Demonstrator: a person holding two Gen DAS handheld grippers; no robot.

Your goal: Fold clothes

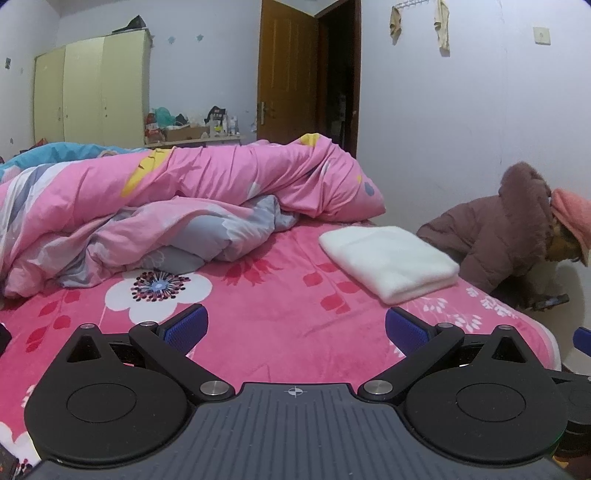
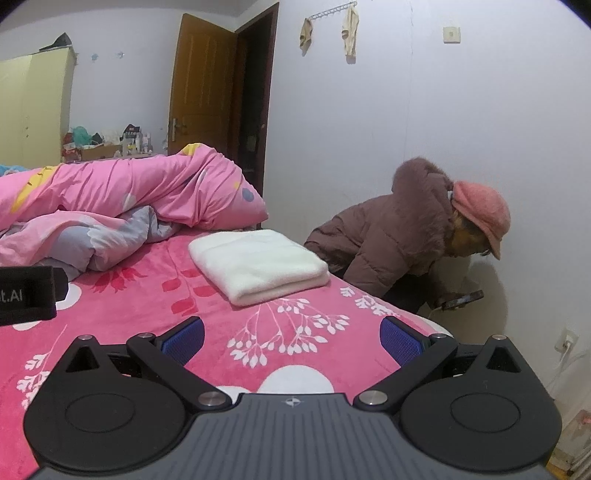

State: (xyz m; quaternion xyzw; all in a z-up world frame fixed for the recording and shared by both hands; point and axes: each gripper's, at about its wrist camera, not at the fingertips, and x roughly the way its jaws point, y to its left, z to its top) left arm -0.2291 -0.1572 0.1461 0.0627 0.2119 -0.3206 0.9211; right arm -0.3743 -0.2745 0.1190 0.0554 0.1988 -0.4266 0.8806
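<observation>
Folded white cloth [image 2: 258, 266] near rumpled quilt [image 2: 140, 195], person [image 2: 399, 236] beside bed [image 1: 280, 314]

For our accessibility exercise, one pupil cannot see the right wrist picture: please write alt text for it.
An open right claw hovers empty above a pink floral bedsheet, facing a folded white fleece cloth lying flat ahead. A crumpled pink duvet is heaped behind on the left, and a person in a brown padded coat and pink hat bends beside the bed, holding a phone.

One folded white cloth [image 2: 258, 264], one rumpled quilt [image 2: 122, 195], one person [image 2: 406, 236] (crouched), two rags [image 2: 306, 33] hanging on the wall.
</observation>
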